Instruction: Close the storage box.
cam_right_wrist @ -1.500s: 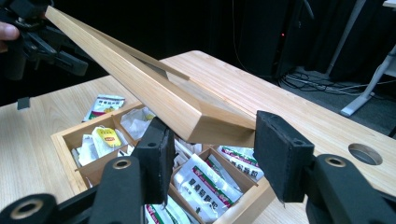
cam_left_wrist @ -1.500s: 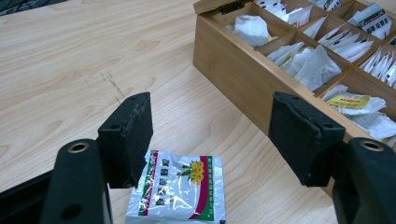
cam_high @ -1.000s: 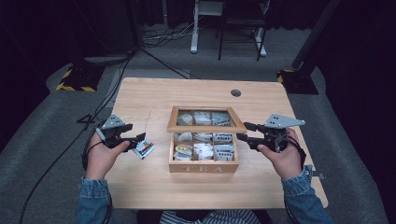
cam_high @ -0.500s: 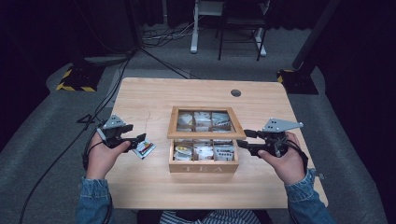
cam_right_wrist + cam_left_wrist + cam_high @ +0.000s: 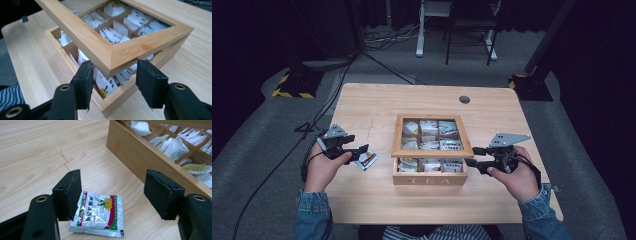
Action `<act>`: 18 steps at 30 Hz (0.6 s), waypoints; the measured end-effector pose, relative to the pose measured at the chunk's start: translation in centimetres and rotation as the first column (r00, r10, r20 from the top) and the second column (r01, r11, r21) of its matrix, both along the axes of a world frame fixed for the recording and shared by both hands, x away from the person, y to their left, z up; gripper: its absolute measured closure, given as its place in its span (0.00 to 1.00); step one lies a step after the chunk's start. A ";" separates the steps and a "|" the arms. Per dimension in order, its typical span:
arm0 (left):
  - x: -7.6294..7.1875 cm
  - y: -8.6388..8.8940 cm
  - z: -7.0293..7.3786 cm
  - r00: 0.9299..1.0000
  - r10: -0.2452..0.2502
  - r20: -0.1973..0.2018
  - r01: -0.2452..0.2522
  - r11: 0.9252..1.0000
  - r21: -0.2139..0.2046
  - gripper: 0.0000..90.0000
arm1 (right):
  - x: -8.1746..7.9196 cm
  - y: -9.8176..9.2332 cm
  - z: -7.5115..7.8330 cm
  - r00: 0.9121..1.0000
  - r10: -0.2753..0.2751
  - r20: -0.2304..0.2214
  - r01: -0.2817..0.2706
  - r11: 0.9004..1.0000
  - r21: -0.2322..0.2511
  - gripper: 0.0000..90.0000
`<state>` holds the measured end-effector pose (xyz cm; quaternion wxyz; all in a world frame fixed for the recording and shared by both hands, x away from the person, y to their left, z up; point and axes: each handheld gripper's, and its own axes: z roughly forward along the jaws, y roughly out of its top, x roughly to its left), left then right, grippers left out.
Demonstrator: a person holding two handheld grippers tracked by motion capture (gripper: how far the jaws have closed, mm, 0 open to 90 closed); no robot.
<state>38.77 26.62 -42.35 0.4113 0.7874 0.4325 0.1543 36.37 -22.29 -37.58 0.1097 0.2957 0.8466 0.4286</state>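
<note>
- Right gripper [image 5: 112,82]: the fingers pinch the front corner of the bamboo-framed windowed lid [image 5: 82,32]. Keep the pinch firm and follow the hinge arc, because a straight pull could likely drag the box.
- Light wooden compartmented tea box [image 5: 430,179]: it sits mid-surface and is packed with white sachets. The lid stands part-raised, tilted above the front wall.
- Left gripper [image 5: 112,192]: the fingers are spread wide. One touches the silver foil sachet with red-green print [image 5: 100,217], the other is well apart from it.
- Sachet: it lies flat on the pale wooden surface [image 5: 377,105], just left of the box. Keep it away from the lid's path.
</note>
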 end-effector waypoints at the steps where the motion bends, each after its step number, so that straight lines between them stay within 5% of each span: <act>1: 0.0 0.0 0.0 1.000 0.000 0.000 0.000 1.000 0.000 0.35 | 0.0 0.0 0.0 1.000 0.000 0.000 0.000 1.000 0.000 0.54; 18: -0.1 0.3 -0.3 1.000 0.005 -0.021 -0.004 1.000 0.015 0.33 | -0.1 0.4 -1.7 0.997 0.034 -0.075 -0.040 0.996 -0.085 0.53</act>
